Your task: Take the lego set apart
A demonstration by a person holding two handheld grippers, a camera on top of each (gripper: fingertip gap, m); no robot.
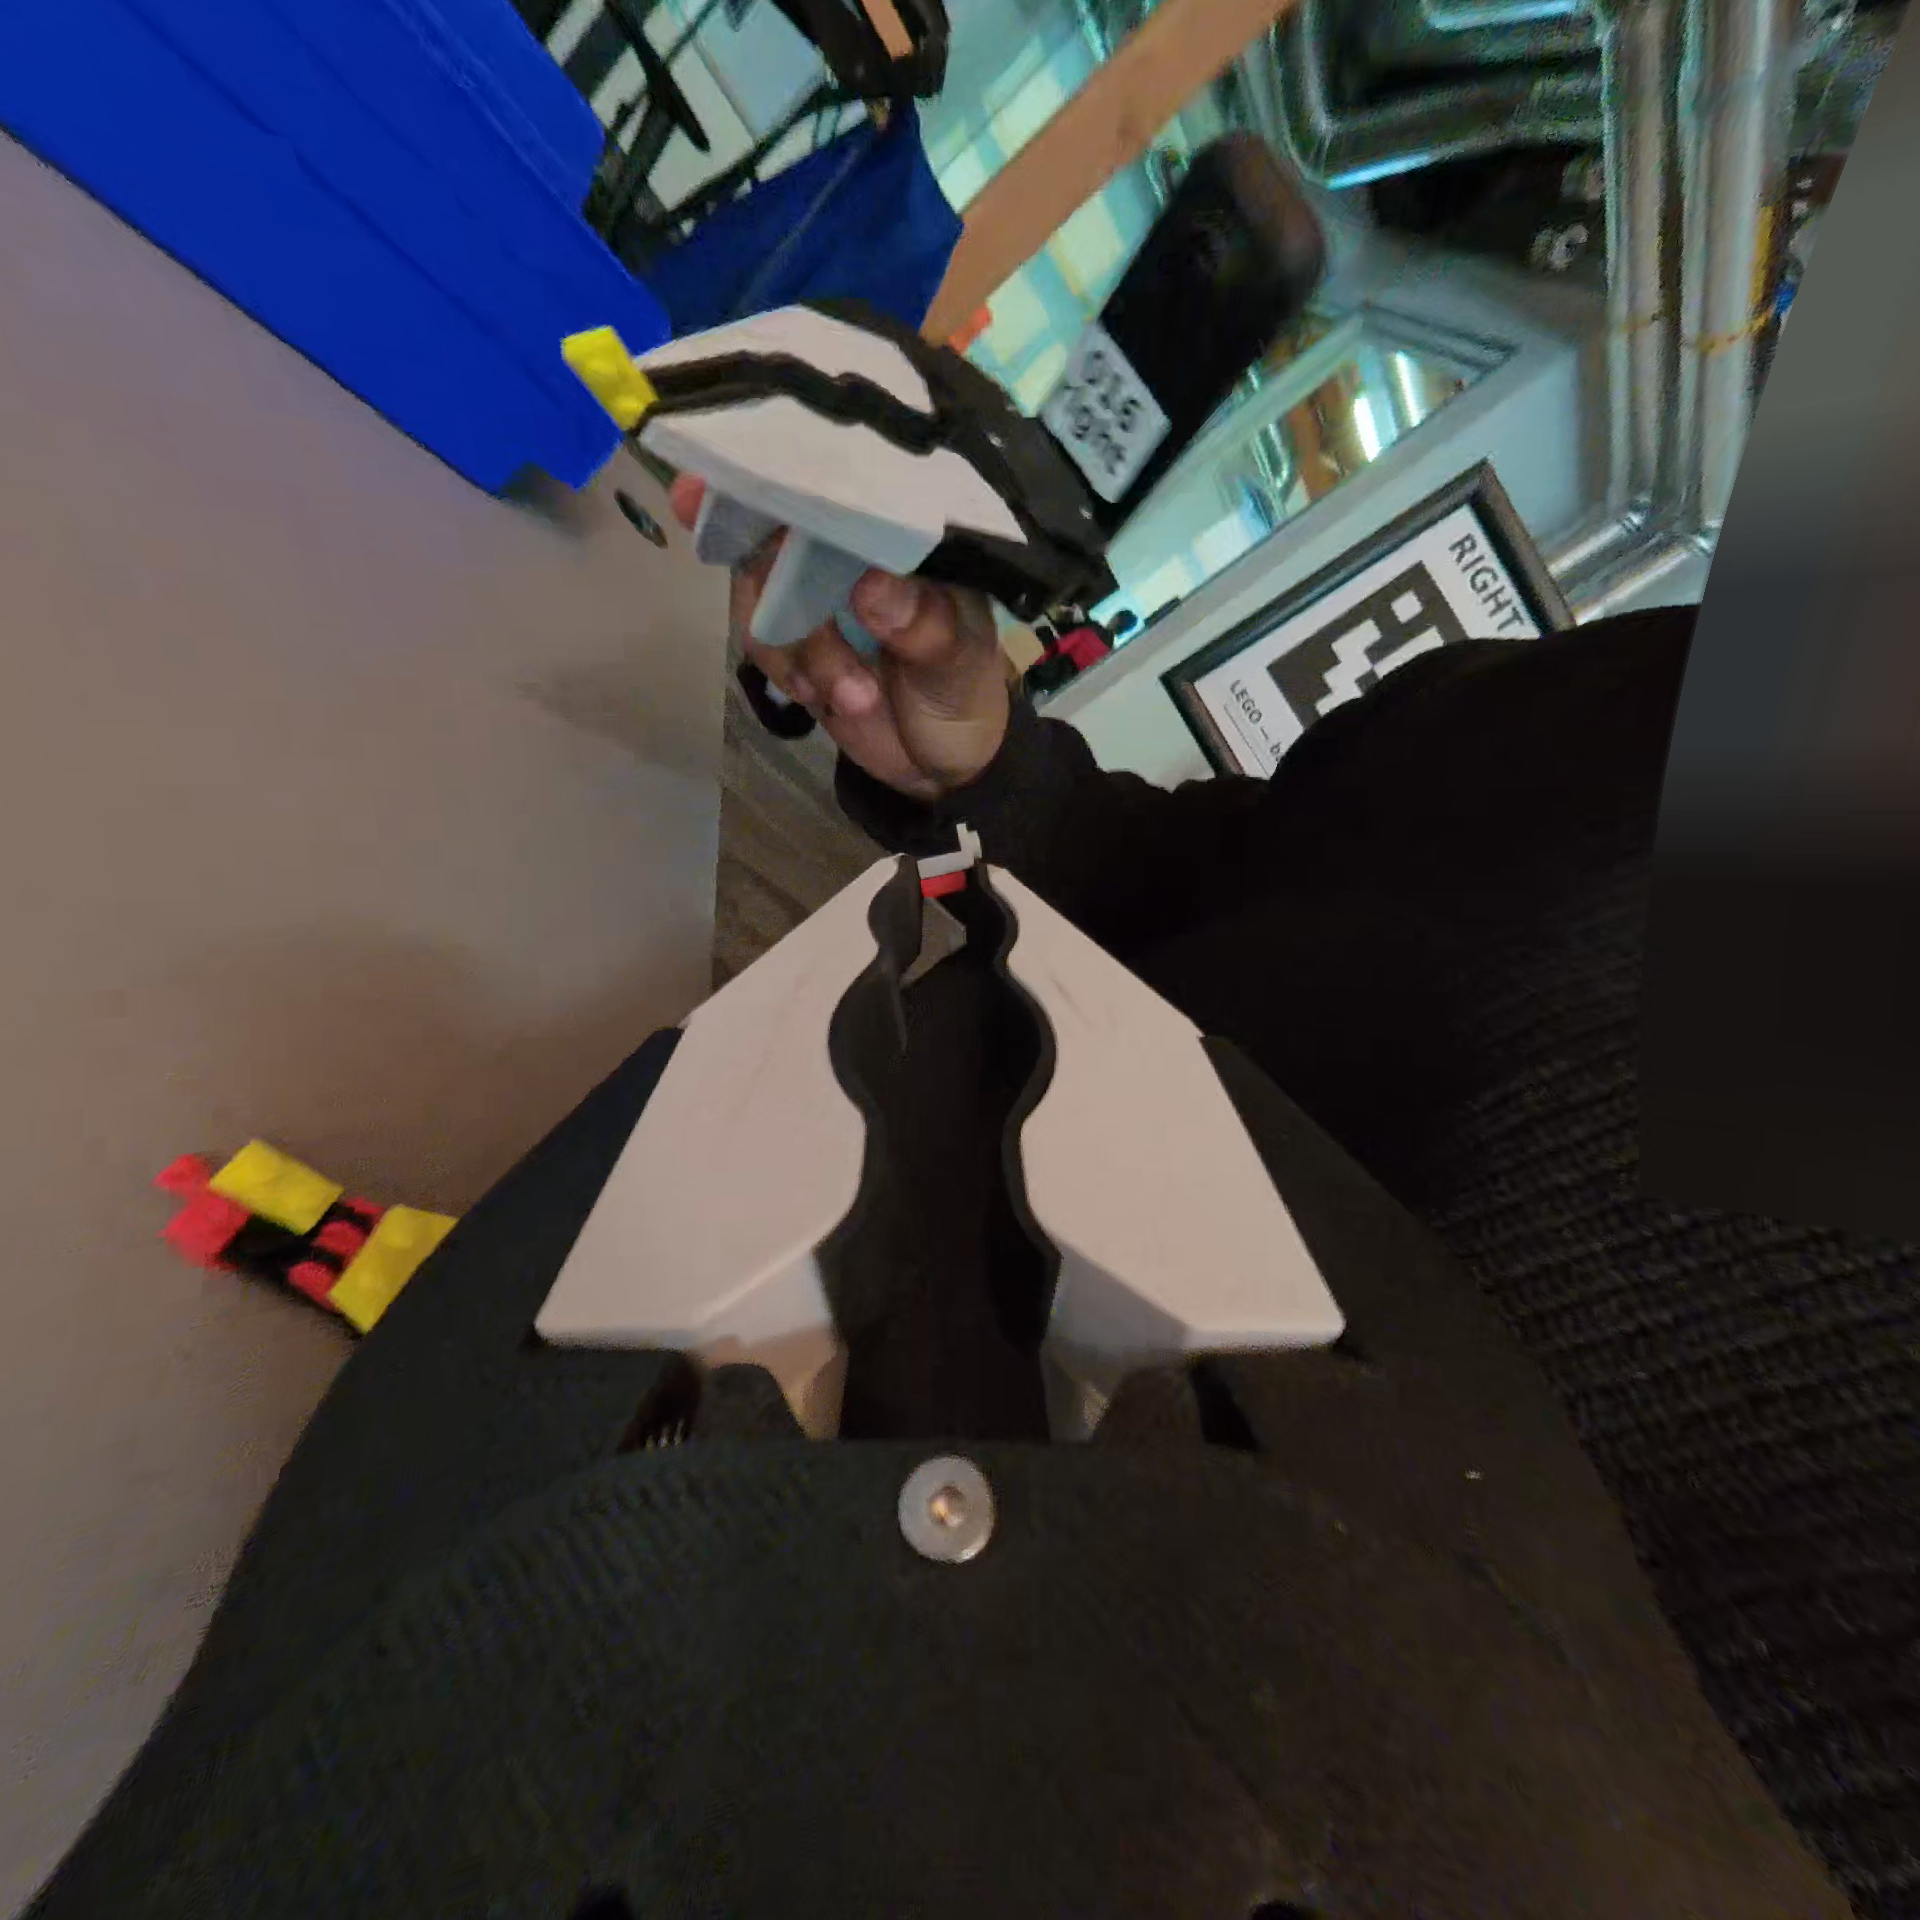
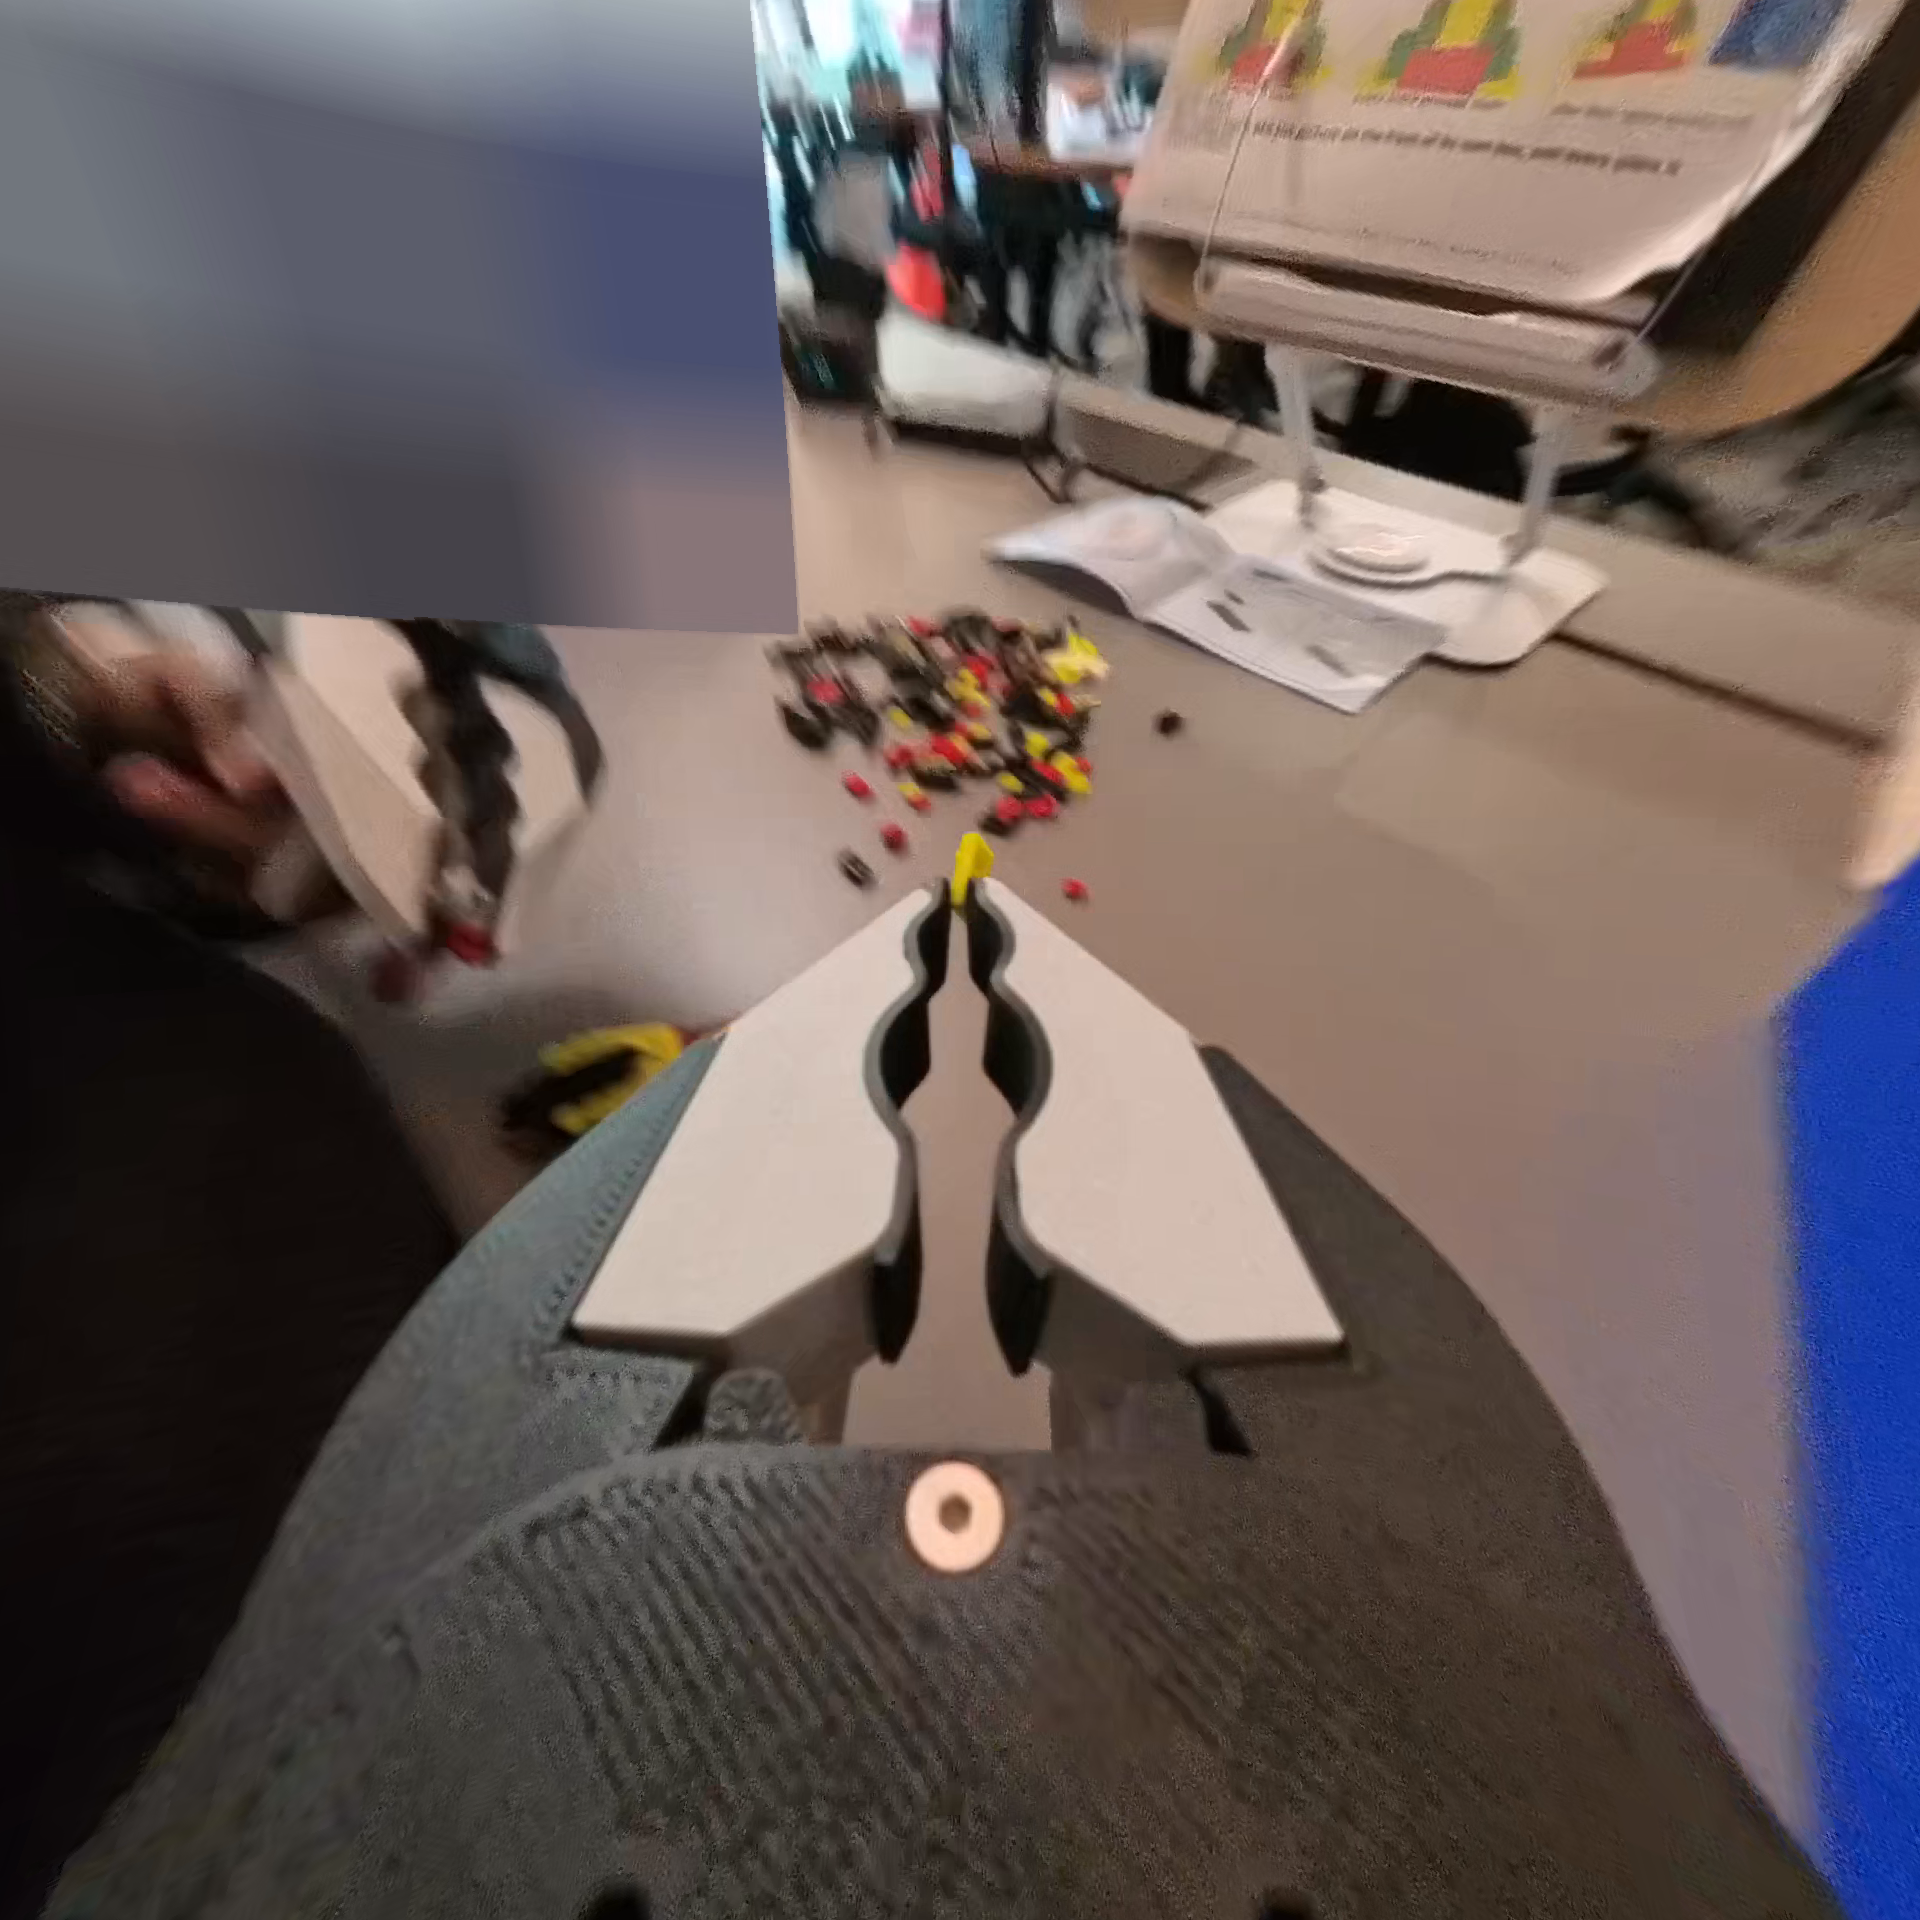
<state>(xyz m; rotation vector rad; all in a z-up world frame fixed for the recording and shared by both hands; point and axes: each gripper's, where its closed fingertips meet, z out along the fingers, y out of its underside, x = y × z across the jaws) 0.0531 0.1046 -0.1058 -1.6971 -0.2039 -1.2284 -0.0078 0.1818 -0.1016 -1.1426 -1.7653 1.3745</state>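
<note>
My left gripper (image 1: 943, 871) is shut on a small red and white lego piece (image 1: 948, 873) and holds it above the table. My right gripper (image 2: 964, 891) is shut on a yellow brick (image 2: 972, 862); in the left wrist view it (image 1: 623, 410) shows raised at the centre with the yellow brick (image 1: 608, 374) at its tip. A partly built red, yellow and black lego set (image 1: 301, 1231) lies on the table at the lower left; it also shows blurred in the right wrist view (image 2: 597, 1070). The left gripper (image 2: 462, 920) shows blurred at the left there.
A pile of loose red, yellow and black bricks (image 2: 956, 717) lies on the grey table (image 2: 1351, 935). A blue bin (image 1: 312, 208) stands at the back left. An open booklet (image 2: 1236, 603) and a white stand (image 2: 1382, 551) are at the far right. A framed marker card (image 1: 1382, 623) stands behind.
</note>
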